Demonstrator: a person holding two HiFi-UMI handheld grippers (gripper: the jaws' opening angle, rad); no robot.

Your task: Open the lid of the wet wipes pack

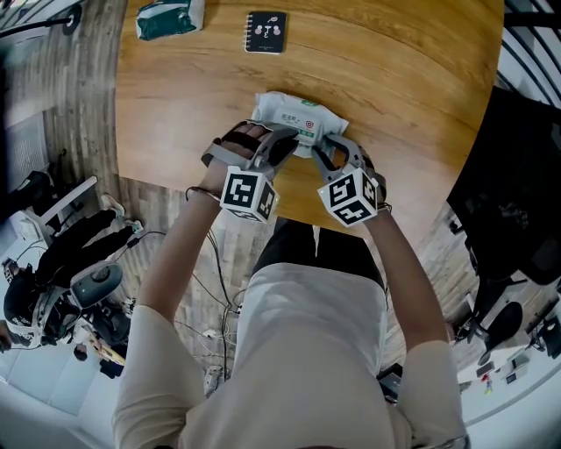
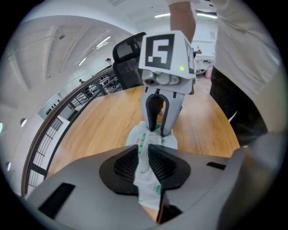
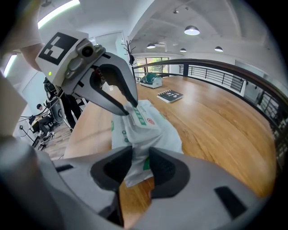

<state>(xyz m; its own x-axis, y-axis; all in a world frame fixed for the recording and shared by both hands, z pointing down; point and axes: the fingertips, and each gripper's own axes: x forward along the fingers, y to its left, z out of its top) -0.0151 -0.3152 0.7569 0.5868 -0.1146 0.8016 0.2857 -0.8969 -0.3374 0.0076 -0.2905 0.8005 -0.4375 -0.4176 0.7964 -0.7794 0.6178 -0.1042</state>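
Note:
The white wet wipes pack point(image 1: 294, 110) with green print lies on the round wooden table point(image 1: 394, 79), close to its near edge. My left gripper point(image 1: 287, 145) reaches onto the pack's left part. In the right gripper view its fingertips point(image 3: 130, 108) pinch the edge of the lid flap point(image 3: 145, 120), which is raised off the pack. My right gripper point(image 1: 317, 149) is shut on the pack's near end point(image 3: 135, 173), and its pads press the soft wrapper. The left gripper view shows the flap point(image 2: 143, 152) squeezed between my left gripper's pads point(image 2: 125, 165).
A small black notebook point(image 1: 266, 32) and a green-and-white tissue pack point(image 1: 166, 17) lie at the table's far side. A black chair point(image 1: 508, 202) stands to the right of the table. The person's body is right behind the near edge.

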